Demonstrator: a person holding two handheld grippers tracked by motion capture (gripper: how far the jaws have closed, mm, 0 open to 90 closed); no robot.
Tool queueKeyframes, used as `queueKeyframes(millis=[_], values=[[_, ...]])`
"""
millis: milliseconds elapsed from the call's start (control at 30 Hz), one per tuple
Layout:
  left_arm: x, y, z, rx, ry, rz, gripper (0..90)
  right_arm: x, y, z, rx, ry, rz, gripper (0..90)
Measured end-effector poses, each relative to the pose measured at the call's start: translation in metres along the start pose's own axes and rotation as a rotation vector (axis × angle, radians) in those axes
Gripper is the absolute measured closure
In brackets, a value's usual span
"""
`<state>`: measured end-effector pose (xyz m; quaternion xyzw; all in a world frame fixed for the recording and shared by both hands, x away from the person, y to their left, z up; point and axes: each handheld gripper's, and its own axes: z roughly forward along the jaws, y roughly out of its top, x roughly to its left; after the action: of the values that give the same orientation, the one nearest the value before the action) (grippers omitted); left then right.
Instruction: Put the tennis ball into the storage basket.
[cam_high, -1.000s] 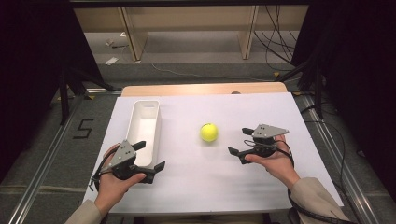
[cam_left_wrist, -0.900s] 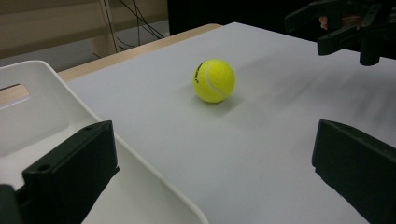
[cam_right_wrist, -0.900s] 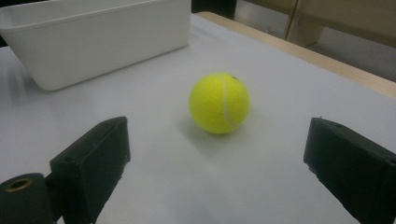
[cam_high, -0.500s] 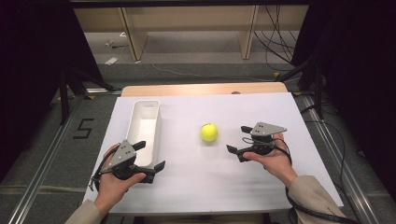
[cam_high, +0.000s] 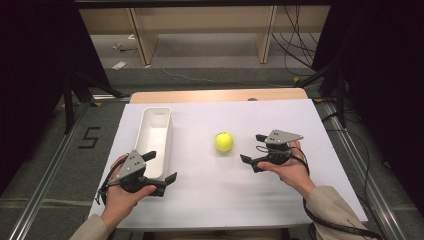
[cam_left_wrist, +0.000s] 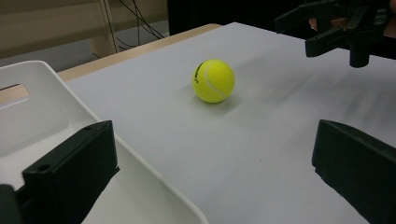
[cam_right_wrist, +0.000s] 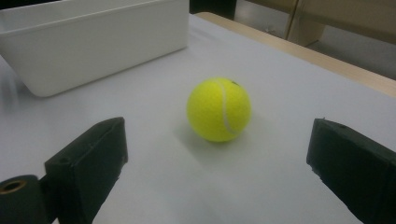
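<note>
Two hand-held black grippers, each topped with a grey three-cornered plate dotted with small dark screws. Left gripper (cam_high: 159, 167): blocky matte-black jaws, a round hole in one jaw face, black cable looped behind the hand. Right gripper (cam_high: 254, 150): same squared black jaws, brass-ringed hole low on one side, thin black cable coiled beside the wrist. Beige sleeves on both forearms.

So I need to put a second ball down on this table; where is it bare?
Bare white table lies behind the tennis ball toward the wooden edge, and along the near edge between left gripper and right gripper. Crowded: the left side, with the white bin.
</note>
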<state>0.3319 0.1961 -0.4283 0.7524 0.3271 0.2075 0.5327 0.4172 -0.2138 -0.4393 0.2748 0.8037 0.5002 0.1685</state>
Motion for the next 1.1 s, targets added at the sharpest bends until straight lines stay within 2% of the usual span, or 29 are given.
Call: queueKeyframes(millis=[1100], values=[[0.000,0.000,0.000,0.001,-0.001,0.004,0.0,-0.002,0.005,0.019,0.012,-0.001,0.001,6.2]])
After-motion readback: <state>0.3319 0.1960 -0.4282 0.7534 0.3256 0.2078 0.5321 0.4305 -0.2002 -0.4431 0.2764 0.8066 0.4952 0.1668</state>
